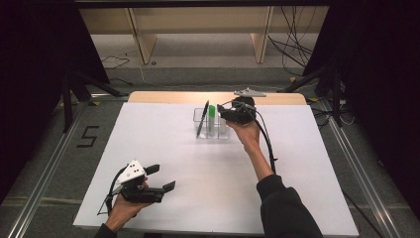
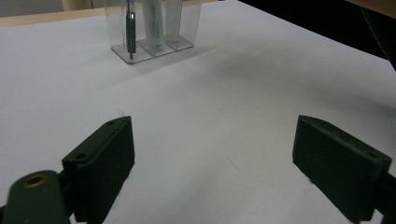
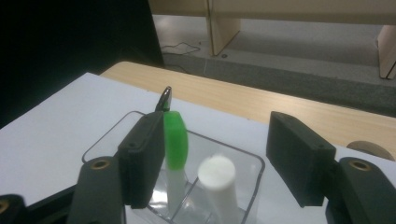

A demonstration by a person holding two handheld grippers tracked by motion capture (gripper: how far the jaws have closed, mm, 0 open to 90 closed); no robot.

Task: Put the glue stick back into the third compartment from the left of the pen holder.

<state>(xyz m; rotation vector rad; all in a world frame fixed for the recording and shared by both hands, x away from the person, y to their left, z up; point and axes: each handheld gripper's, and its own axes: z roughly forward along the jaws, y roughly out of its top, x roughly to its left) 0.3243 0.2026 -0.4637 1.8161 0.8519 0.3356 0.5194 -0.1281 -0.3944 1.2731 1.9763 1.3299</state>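
At the table's far middle: clear holder (image 1: 212, 130), three compartments — dark pen (image 1: 202, 119), green-capped tube (image 3: 176, 140), white-capped tube (image 3: 216, 173), all upright. Right gripper (image 3: 215, 154) poised above the holder, jaws apart, white cap between them, untouched. Left gripper (image 1: 161, 178) near the front edge — jaws wide, empty.

One mark to read here: a black "5" (image 1: 88, 136) taped on the grey floor (image 1: 54, 163), just off the table's left edge. Nothing legible on anything else.
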